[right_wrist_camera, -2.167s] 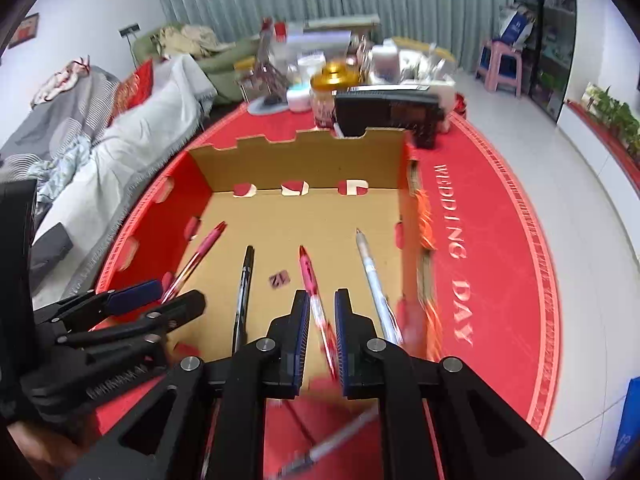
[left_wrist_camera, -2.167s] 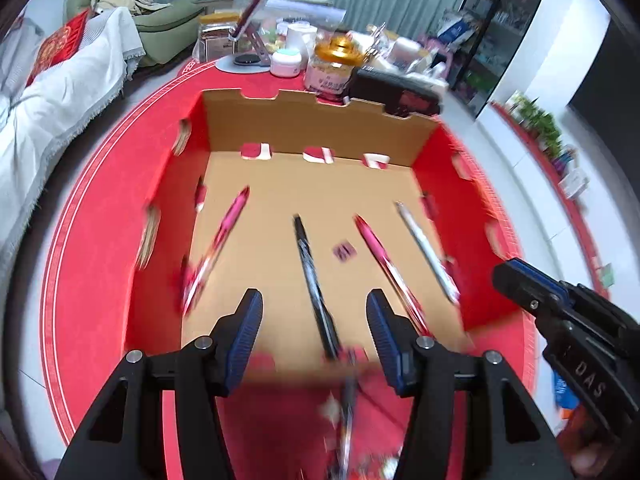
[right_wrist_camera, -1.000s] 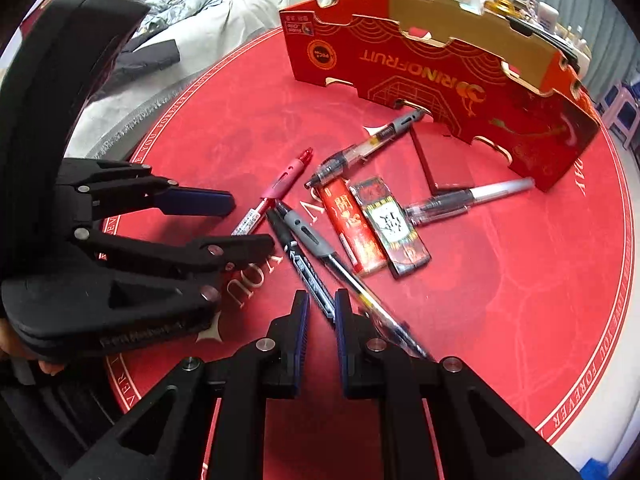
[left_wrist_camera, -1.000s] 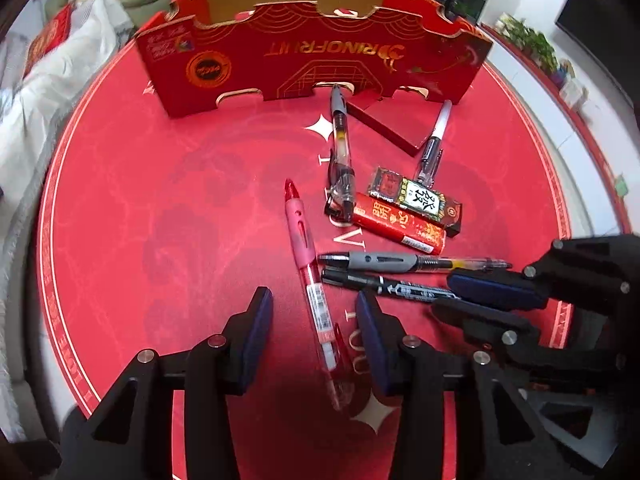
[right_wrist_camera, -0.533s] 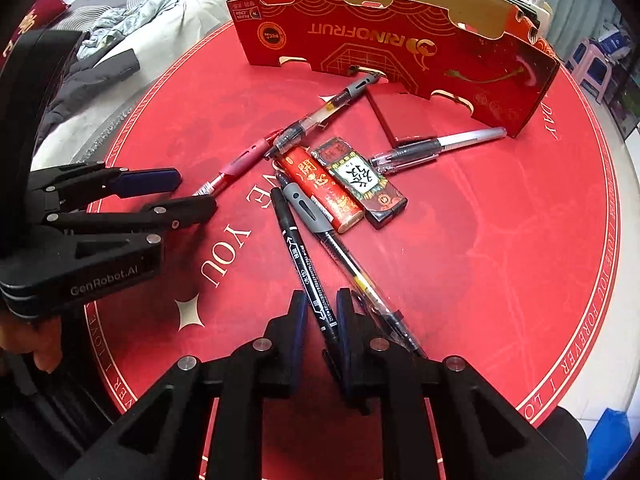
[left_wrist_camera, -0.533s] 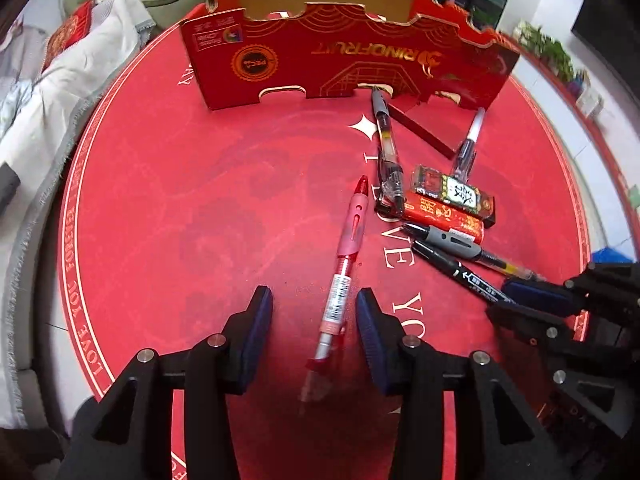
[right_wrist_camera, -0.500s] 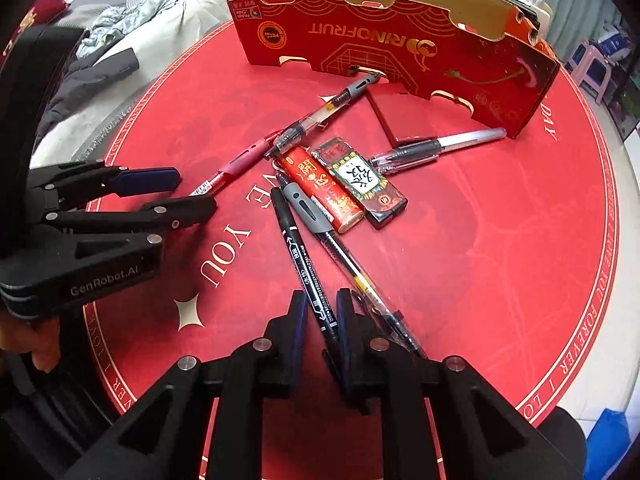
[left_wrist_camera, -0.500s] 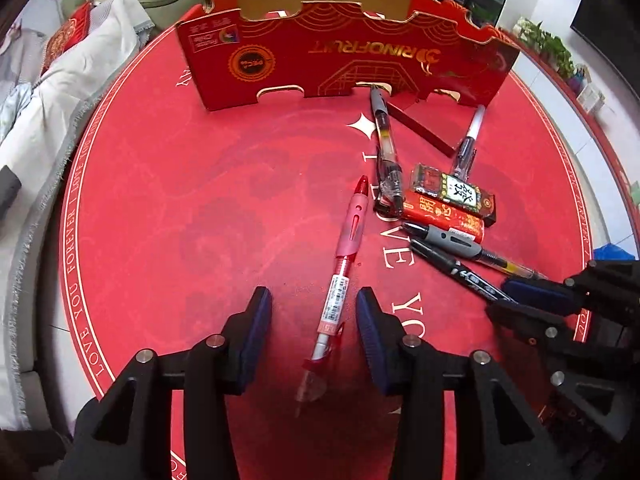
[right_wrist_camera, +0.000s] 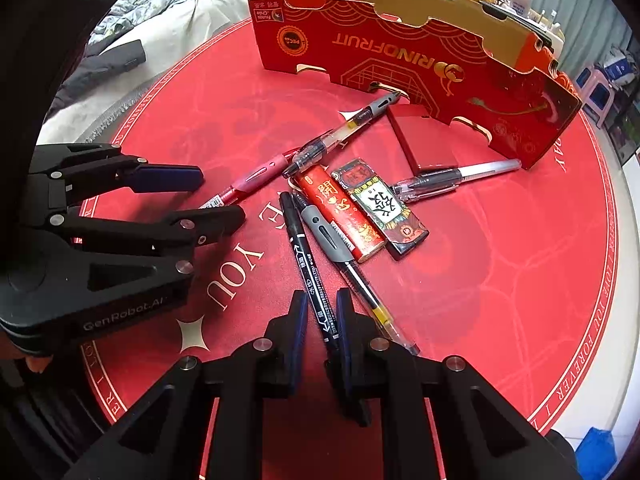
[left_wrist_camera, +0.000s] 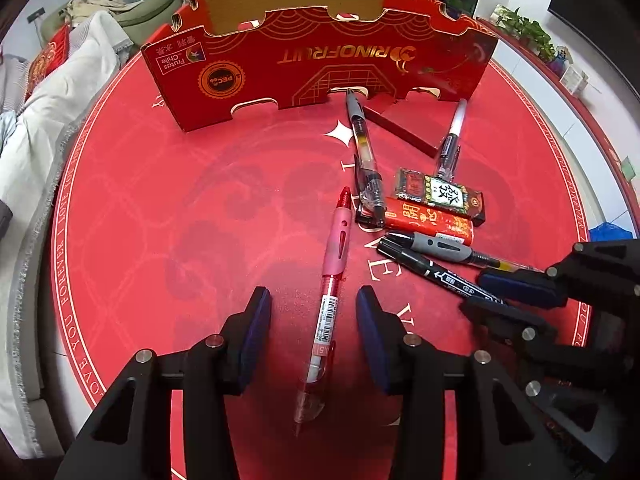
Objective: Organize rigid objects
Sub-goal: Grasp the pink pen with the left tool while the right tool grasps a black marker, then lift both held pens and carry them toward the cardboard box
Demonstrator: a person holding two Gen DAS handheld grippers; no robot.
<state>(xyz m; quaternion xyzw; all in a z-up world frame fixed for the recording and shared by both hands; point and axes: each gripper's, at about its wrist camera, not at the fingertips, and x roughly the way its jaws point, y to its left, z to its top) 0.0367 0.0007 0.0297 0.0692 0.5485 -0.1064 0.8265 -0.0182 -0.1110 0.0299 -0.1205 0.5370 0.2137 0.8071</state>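
Several pens and two small packs lie on the round red tablecloth [left_wrist_camera: 200, 220] in front of the red cardboard box [left_wrist_camera: 320, 56]. A red pen [left_wrist_camera: 334, 280] lies lengthwise between the pads of my left gripper [left_wrist_camera: 312, 320], which is open and not touching it. My right gripper [right_wrist_camera: 322, 320] stands only narrowly open, pointing down over the black marker [right_wrist_camera: 308, 264]. The marker runs between its pads with slim gaps on both sides. A grey-grip pen [right_wrist_camera: 332, 236] lies just right of the marker. Each gripper shows in the other's view: the right gripper [left_wrist_camera: 500, 300] and the left gripper [right_wrist_camera: 208, 198].
A red pack [left_wrist_camera: 428, 218] and a dark pack [left_wrist_camera: 440, 192] lie side by side beyond the pens. A clear pen [left_wrist_camera: 364, 160], a white-ended pen [left_wrist_camera: 452, 136] and a flat dark red case [left_wrist_camera: 404, 128] lie near the box. Bedding [left_wrist_camera: 60, 120] lies left of the table.
Both grippers came back from over the box's inside to the pens on the cloth. The right jaws, shut a second ago, have parted slightly and now straddle the black marker.
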